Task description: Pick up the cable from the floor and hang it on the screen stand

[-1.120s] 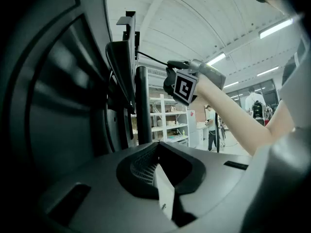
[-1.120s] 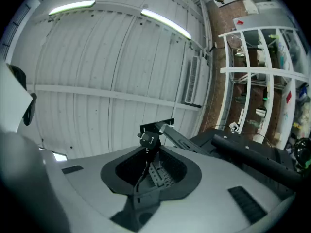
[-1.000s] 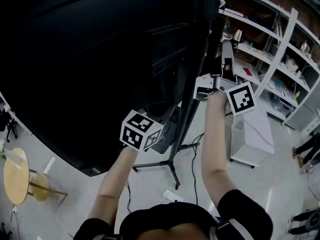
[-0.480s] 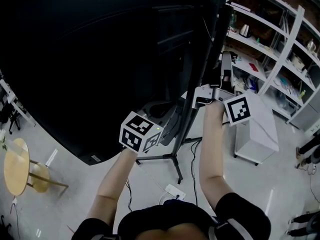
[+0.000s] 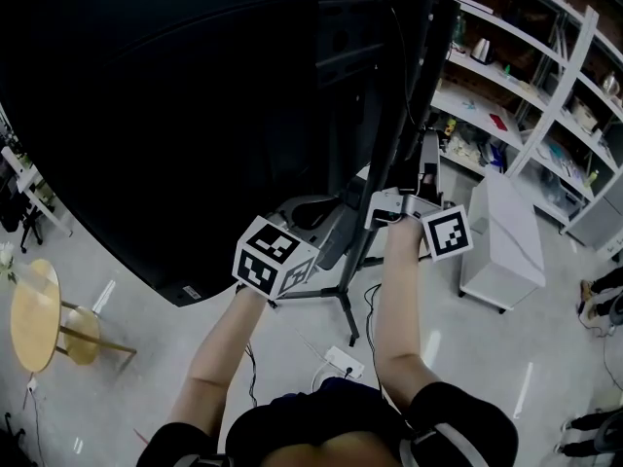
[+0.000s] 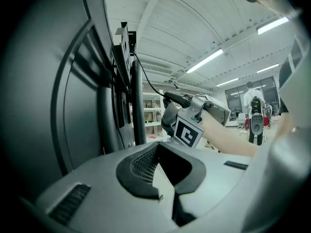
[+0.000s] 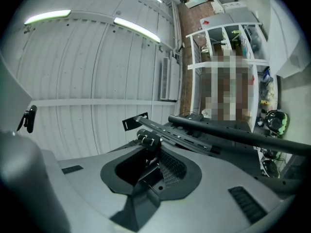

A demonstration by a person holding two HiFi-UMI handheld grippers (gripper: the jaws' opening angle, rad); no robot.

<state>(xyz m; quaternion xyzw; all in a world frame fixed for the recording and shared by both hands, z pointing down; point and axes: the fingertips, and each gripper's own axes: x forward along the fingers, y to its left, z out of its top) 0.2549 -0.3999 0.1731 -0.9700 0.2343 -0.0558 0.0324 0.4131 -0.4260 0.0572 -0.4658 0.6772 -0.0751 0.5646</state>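
Observation:
A large black screen hangs on a black tripod stand, whose pole also shows in the left gripper view. A thin black cable runs from the bracket behind the screen down to my right gripper. My right gripper points up beside the pole, with the stand's crossbar just beyond it. Its jaws are shut on the cable's black ridged end. My left gripper is lower, close to the stand, and stands open with nothing in it.
A white cabinet stands right of the stand, with white shelves behind it. A power strip and loose cables lie on the floor by the tripod legs. A round yellow table stands at the left.
My right gripper has come down beside the pole, still holding the cable end. The left gripper has sunk a little.

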